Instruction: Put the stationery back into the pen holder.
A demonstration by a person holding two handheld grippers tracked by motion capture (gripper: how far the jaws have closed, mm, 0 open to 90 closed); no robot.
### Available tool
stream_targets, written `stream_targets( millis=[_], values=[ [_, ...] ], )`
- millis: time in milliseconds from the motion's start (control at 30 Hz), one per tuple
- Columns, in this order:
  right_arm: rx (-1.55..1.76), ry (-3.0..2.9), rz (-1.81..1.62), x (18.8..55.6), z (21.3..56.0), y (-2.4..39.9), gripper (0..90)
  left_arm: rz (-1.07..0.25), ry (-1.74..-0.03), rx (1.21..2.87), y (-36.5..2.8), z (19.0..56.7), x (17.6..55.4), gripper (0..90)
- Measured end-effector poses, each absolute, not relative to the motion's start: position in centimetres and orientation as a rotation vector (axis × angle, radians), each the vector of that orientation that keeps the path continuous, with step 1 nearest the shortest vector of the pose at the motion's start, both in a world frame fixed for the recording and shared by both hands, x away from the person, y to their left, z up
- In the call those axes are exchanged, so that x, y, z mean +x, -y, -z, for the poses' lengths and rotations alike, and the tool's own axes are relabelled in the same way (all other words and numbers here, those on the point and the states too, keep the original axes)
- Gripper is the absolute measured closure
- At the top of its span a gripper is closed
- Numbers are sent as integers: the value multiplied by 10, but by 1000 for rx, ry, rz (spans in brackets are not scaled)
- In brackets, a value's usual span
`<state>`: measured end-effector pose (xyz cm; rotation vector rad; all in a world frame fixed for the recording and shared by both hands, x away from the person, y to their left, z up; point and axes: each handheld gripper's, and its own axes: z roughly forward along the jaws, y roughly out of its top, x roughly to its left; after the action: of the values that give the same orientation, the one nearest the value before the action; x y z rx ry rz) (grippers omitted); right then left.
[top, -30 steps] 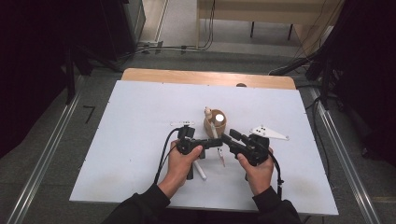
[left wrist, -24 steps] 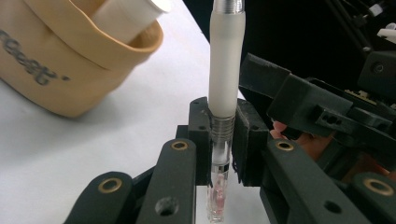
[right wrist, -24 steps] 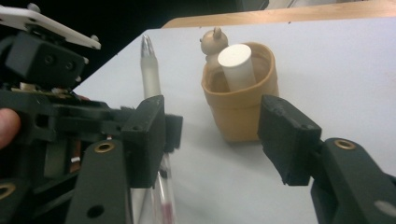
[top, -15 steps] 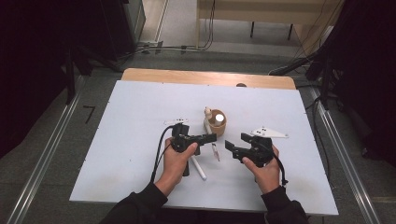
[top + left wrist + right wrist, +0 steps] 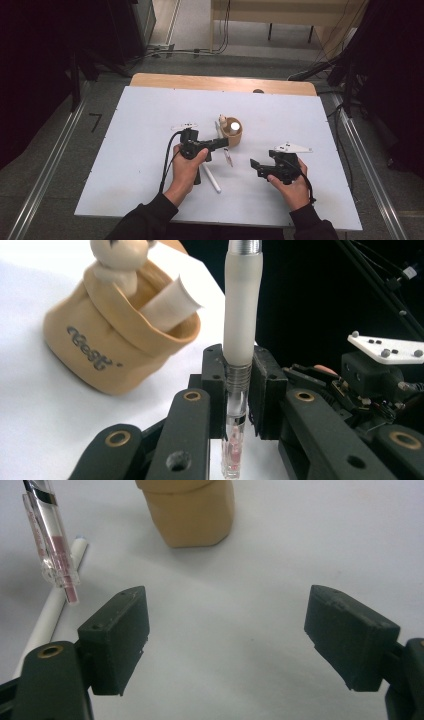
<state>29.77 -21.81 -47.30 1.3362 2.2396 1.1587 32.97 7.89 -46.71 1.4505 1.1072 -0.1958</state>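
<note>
My left gripper (image 5: 223,144) is shut on a clear pen (image 5: 235,365) with a frosted grip and pink ink, clamped between the jaws just below the grip. The pen hangs over the table just in front of a tan sack-shaped holder (image 5: 233,132). That holder (image 5: 115,350) carries a small bear figure (image 5: 116,260) and a white tube (image 5: 170,297). My right gripper (image 5: 254,166) is open to the right of the pen, with bare table between its jaws (image 5: 225,630). The held pen (image 5: 50,540) shows at the upper left in the right gripper view.
A white pen (image 5: 210,178) lies flat on the white table (image 5: 140,150) near the left hand, also seen as a white stick (image 5: 45,620) by the right gripper's jaw. A wooden strip (image 5: 220,82) borders the far edge. Metal rails run along both sides.
The right gripper has pulled back to the right and toward the person, away from the pen. The left gripper keeps the pen and has shifted slightly left.
</note>
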Motion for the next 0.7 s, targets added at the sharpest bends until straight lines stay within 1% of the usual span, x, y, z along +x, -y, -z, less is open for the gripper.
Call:
stream_targets(
  millis=[533, 700],
  values=[
    [1349, -2227, -1170, 299, 473, 218, 170, 67, -1118, 1388, -87, 449, 350, 805],
    [1351, -2232, -1170, 299, 473, 218, 171, 52, -1135, 1357, -90, 447, 357, 805]
  ],
)
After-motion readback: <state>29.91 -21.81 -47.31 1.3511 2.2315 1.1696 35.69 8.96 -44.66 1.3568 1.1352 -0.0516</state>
